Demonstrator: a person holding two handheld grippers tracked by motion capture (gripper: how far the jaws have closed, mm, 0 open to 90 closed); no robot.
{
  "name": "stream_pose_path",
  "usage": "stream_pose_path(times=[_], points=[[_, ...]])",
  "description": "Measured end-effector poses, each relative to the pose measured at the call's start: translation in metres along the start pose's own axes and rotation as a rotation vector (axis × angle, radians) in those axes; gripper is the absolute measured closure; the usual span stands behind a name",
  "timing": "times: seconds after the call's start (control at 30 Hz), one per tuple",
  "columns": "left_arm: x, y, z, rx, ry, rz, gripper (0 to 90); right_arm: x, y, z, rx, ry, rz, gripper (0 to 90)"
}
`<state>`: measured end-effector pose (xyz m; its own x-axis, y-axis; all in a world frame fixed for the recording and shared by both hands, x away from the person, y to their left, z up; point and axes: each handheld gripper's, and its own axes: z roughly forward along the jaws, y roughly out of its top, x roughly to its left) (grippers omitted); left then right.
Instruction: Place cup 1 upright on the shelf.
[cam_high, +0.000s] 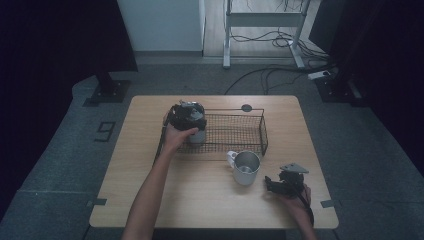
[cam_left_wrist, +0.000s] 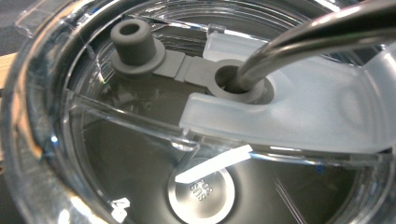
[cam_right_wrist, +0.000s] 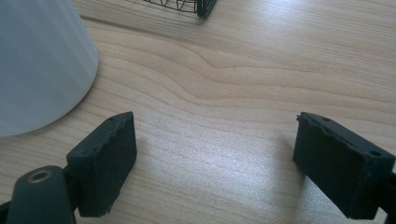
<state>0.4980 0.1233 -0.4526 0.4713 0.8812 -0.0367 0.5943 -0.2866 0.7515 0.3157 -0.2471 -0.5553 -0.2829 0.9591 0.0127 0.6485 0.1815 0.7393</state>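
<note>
Hovering right over the tumbler (cam_high: 198, 134), the left gripper (cam_high: 186, 116) is sitting so close on its top that the left gripper view is looking straight down through the clear lid (cam_left_wrist: 56, 140), past the bent metal straw (cam_left_wrist: 317, 32) in its grommet and the grey silicone plug (cam_left_wrist: 135, 42) beside it. Its jaws are hidden, so I cannot tell whether they are pinching the tumbler's rim or merely standing around it. The tumbler is standing upright at the left end of the wire basket (cam_high: 235, 131), which is lying along the far half of the table (cam_high: 200, 200). The step in hand is probably seating or lifting the tumbler there. Doing it well means keeping it vertical, clearing the basket's left wall, and keeping the jaws off the straw so the lid is not levered loose. The right gripper (cam_high: 280, 184) is resting near the table's front right corner with its jaws spread and nothing between them, just right of the steel mug (cam_high: 246, 167), which is standing in front of the basket.
</note>
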Motion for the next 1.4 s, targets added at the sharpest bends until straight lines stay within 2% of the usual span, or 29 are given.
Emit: stream_pose_path(times=[0.23, 0.43, 0.67, 0.83, 1.03, 1.3, 1.4], points=[[-0.003, -0.005, -0.001, -0.007, -0.007, 0.028, 3.6, 0.0, 0.0, 0.0, 0.0, 0.0, 0.0, 13.0], [-0.004, -0.007, -0.001, -0.019, 0.004, 0.016, 3.0, 0.0, 0.0, 0.0, 0.0, 0.0, 0.0, 13.0], [-0.003, -0.01, -0.003, -0.028, -0.004, -0.004, 0.0, 0.0, 0.0, 0.0, 0.0, 0.0, 0.0, 13.0], [-0.002, -0.011, -0.013, -0.069, -0.023, -0.003, 0.0, 0.0, 0.0, 0.0, 0.0, 0.0, 0.0, 13.0], [0.0, -0.014, -0.023, -0.086, -0.033, -0.008, 0.0, 0.0, 0.0, 0.0, 0.0, -0.001, 0.0, 13.0], [0.001, -0.016, -0.04, -0.104, -0.038, 0.011, 0.0, 0.0, 0.0, 0.0, 0.0, -0.001, 0.001, 13.0], [0.003, -0.024, -0.05, -0.106, -0.034, 0.019, 0.0, 0.0, 0.0, 0.0, 0.0, -0.001, 0.001, 13.0]])
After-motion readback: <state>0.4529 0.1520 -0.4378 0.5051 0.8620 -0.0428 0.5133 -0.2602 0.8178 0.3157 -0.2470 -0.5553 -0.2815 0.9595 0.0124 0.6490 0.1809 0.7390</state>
